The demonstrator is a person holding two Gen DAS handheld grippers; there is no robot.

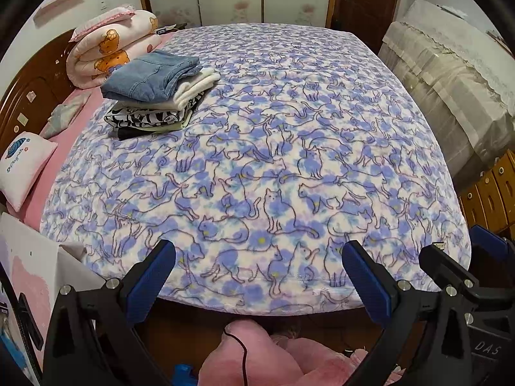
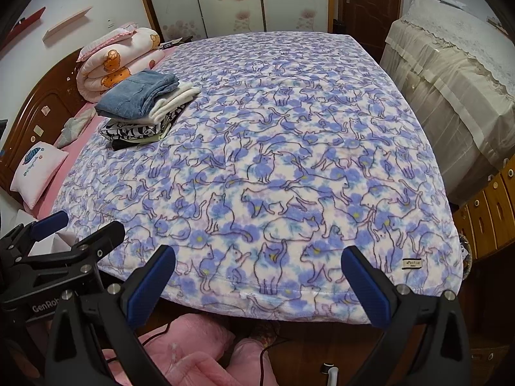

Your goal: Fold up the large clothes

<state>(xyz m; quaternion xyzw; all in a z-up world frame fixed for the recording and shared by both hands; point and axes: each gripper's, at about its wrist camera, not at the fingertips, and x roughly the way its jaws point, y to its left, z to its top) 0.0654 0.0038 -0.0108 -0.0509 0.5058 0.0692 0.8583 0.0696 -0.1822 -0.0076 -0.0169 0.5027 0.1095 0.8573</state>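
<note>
One stack of folded clothes (image 1: 154,96) sits on the left part of the bed's blue-and-white cat-print fleece blanket (image 1: 273,160), near the headboard: folded blue denim jeans (image 1: 151,75) on top, a white garment (image 1: 193,88) under them, then a black-and-white patterned piece (image 1: 151,117) and darker layers I cannot count. Both grippers hover at the near blanket edge, the left gripper (image 1: 259,251) and right gripper (image 2: 257,257) each with jaws spread wide and empty. A small sewn blanket tag (image 2: 411,263) is unreadable. One pink cushion (image 2: 38,172) carries illegible script.
</note>
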